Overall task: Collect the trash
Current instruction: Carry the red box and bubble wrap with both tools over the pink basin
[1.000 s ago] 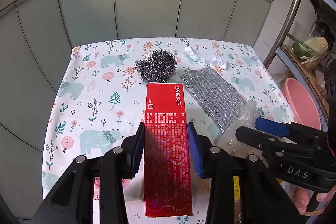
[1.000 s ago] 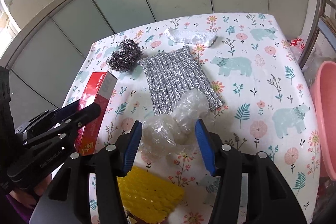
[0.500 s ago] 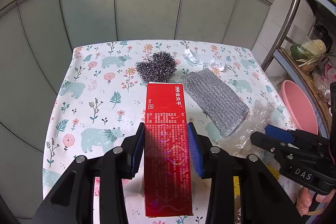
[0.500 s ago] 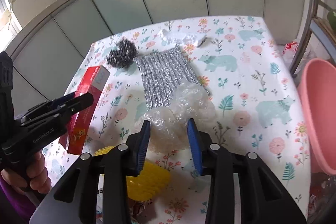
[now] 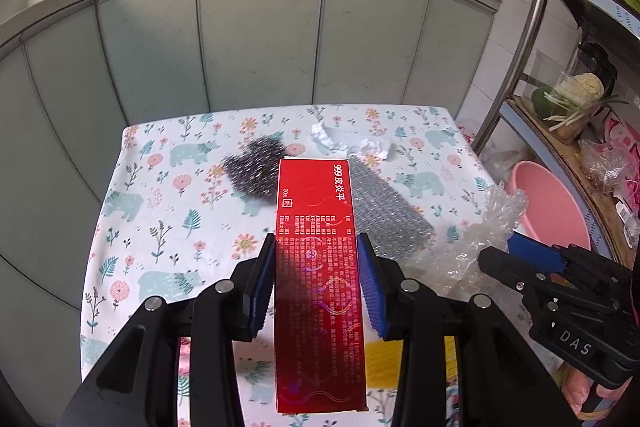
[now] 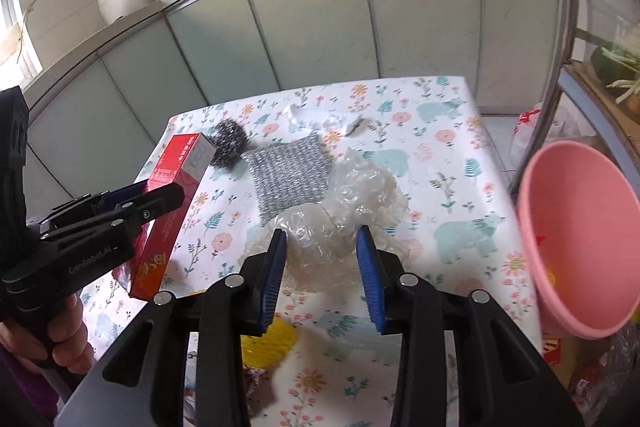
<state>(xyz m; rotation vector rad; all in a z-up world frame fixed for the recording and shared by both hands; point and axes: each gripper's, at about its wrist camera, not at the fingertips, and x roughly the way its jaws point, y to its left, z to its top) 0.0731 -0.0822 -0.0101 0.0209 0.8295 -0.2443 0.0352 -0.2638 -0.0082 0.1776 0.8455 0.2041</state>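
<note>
bare tablecloth (image 5: 160,195) open at left, steel scourer (image 5: 254,169) and mesh pad (image 6: 290,175) mid-table, pink basin (image 6: 580,243) crowding right edge

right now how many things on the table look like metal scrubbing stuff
2: a dark steel wool ball near the far left, and a flat silver mesh pad beside it, mid-table. More could hide behind the red box.

Both claws lifted box (image 5: 320,259) and plastic wrap (image 6: 344,203).

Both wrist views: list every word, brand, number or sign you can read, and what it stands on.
"999皮炎平": side strip of the red box held in the left gripper.
"20克" and a boxed "外": same box, upper left.
Fine print on the box: too small to read.
"DAS": body of the right gripper, left wrist view.
"GenRobot.AI": body of the left gripper, right wrist view.
</note>
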